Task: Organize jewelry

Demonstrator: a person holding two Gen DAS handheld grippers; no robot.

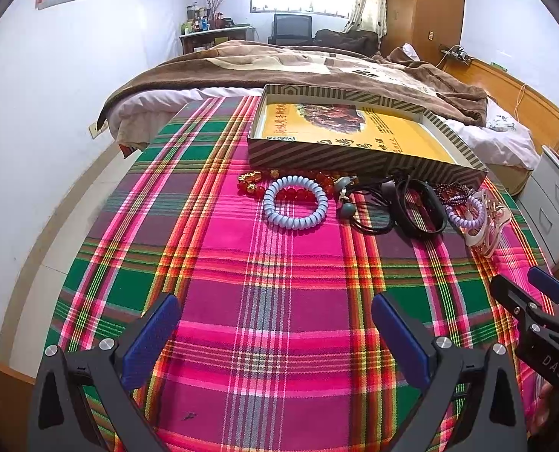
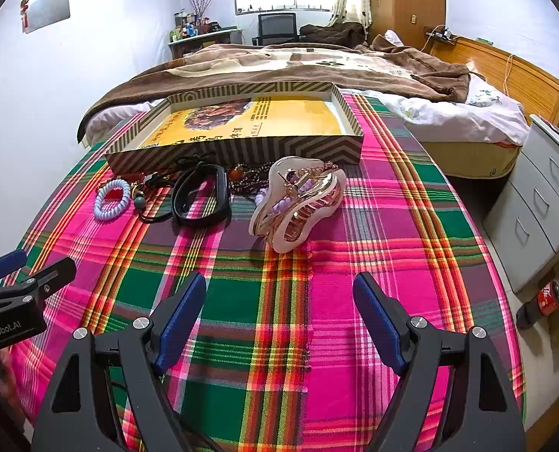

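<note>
Left gripper (image 1: 275, 333): jaws spread wide, nothing between the blue pads (image 1: 149, 339), poised above the plaid cloth (image 1: 279, 282) short of the jewelry row. Right gripper (image 2: 279, 320): jaws likewise wide apart and empty, its blue pads (image 2: 377, 324) flanking bare cloth, with the hair claw clip (image 2: 298, 203) lying just ahead on the cloth. Each gripper appears at the edge of the other's view. The jewelry lies in a loose row along the near wall of the striped box (image 1: 354, 158); from the left, a red and gold bead bracelet (image 1: 256, 182), partly under a pale blue spiral hair tie (image 1: 295, 207); grey beads on black cords (image 1: 369, 207); a black band (image 1: 418, 209) standing on edge; a dark purple bead strand (image 1: 454, 192); a lilac spiral hair tie (image 1: 466, 214) caught in the teeth of the clip. The box is open-topped, with a yellow printed sheet (image 1: 385, 132) covering its floor. Beyond it, a bed with a brown blanket (image 1: 279, 64).
</note>
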